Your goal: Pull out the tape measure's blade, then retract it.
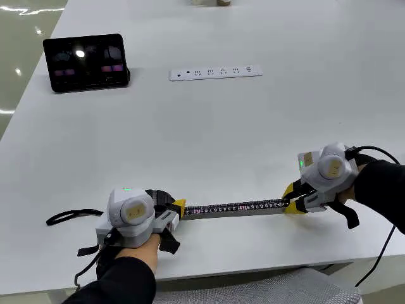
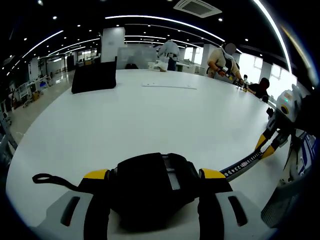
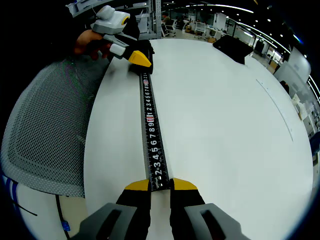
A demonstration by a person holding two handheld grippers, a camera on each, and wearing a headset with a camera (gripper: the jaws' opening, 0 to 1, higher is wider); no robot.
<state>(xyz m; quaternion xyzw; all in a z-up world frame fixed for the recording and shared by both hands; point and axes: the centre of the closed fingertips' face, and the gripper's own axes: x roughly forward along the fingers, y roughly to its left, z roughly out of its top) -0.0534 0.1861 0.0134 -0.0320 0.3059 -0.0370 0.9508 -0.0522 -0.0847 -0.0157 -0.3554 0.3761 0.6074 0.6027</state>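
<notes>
Head view is showing the tape measure case (image 1: 161, 198) sitting close to the near edge of the bench (image 1: 253, 126), toward its left side, with the blade (image 1: 234, 207) lying along that edge toward the right. The left gripper (image 1: 174, 209) is clamping the case between its jaws, which are pressing on the two broad sides. The right gripper (image 3: 160, 186) is pinching the blade's free end, its jaws closing together on the tip. A black strap (image 1: 66, 216) is trailing from the case toward the left edge. The case is appearing rigid and compact, so a firm grip on its flat sides is likely suiting it best. The blade is appearing thin and springy: it is probably resisting a straight pull but buckling under twist, and is likely recoiling fast if released. Holding it at the end hook, in line with the case mouth, is looking safest.
</notes>
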